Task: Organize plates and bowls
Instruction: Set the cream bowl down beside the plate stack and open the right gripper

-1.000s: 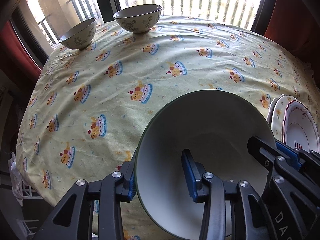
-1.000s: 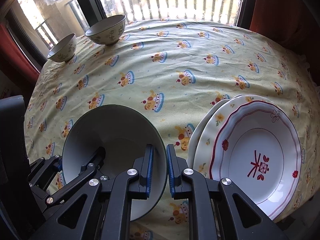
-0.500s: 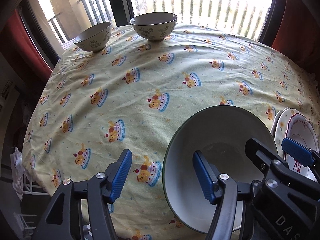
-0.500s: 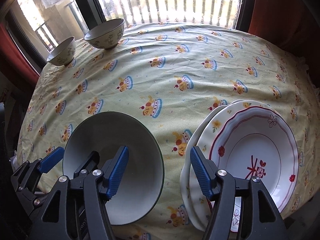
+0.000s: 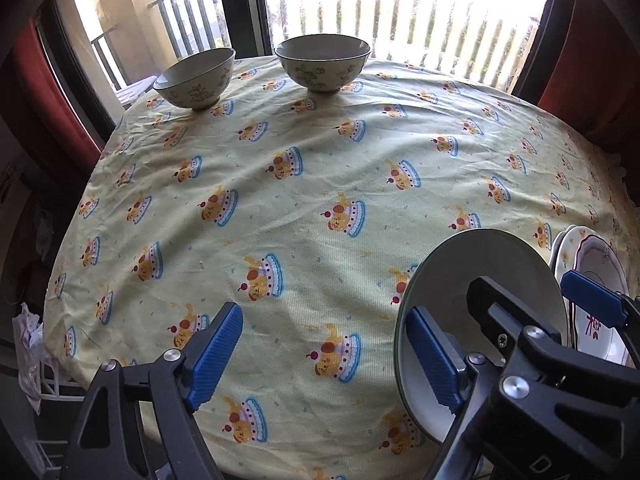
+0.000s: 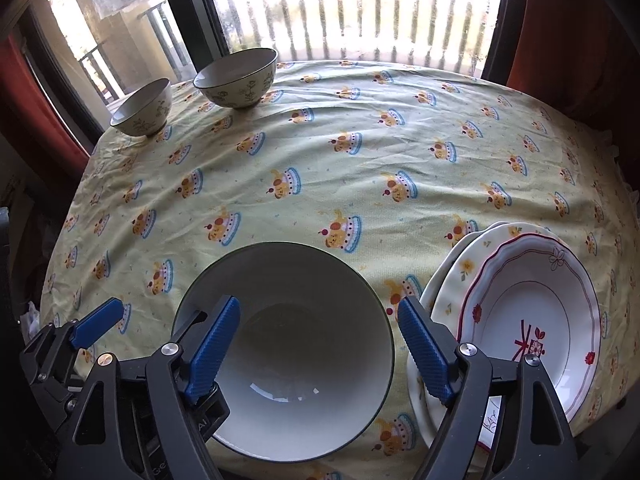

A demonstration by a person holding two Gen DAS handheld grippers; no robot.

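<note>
A round bench (image 6: 360, 168) draped in a pale yellow cloth printed with little cakes carried all the crockery. A large white bowl (image 6: 288, 356) with a dark green rim sat upright at the near edge, empty, and nothing gripped it. The right gripper (image 6: 320, 344) hung above that bowl with its blue pads spread wide, one pad over the bowl's left side and the other over the gap between the bowl and the plates. Just to the right of the bowl lay a stack of plates (image 6: 532, 328), the top one white with a scalloped red line and a red motif in its well, resting on a cream plate with small yellow flowers; the stack reached the near right edge of the bench. The left gripper (image 5: 320, 356) was also spread wide, holding nothing, its left pad over bare cloth and its right pad overlapping the bowl's left rim in the left wrist view. At the far left edge, by the window, stood two smaller cream bowls with leaf patterns, both upright: the small bowl (image 6: 142, 108) nearest the corner and the patterned bowl (image 6: 238, 78) just beside it to the right, apart from each other.
</note>
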